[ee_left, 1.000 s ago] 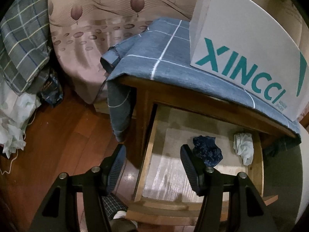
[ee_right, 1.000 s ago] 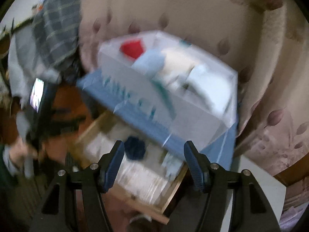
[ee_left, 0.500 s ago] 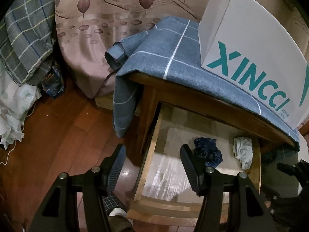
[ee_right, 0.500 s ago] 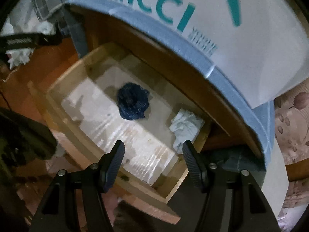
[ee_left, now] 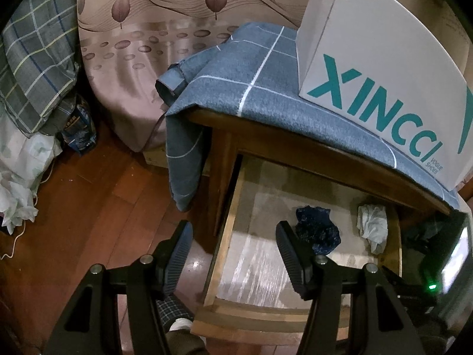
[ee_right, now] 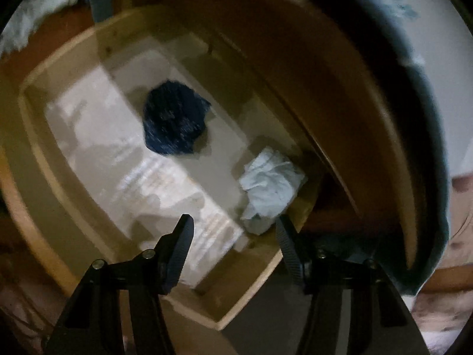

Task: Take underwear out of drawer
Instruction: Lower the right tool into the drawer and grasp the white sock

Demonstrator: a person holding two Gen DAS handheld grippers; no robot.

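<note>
The wooden drawer (ee_left: pixel 227 230) (ee_right: pixel 38 153) is pulled out of a small table. Two crumpled garments lie in it: a dark blue one (ee_left: pixel 317 230) (ee_right: pixel 174 118) near the middle and a white one (ee_left: pixel 373 224) (ee_right: pixel 270 188) at the right corner. My right gripper (ee_right: pixel 233 230) hangs over the drawer just in front of the white garment, its jaws closing with nothing between them. My left gripper (ee_left: pixel 233 236) stands open above the drawer's left rim and holds nothing. The right gripper's body (ee_left: pixel 434 269) shows at the right edge of the left wrist view.
A white shoe box (ee_left: pixel 378 74) sits on a grey checked cloth (ee_left: pixel 251 88) that covers the table. A patterned curtain (ee_left: pixel 147 53) hangs behind. Plaid bedding (ee_left: pixel 32 68) and white bags (ee_left: pixel 20 171) lie on the wooden floor (ee_left: pixel 88 207) to the left.
My right gripper has dropped from above the shoe box down close over the drawer, and the garments now fill its view. Its jaws have narrowed a little. The left gripper stayed put.
</note>
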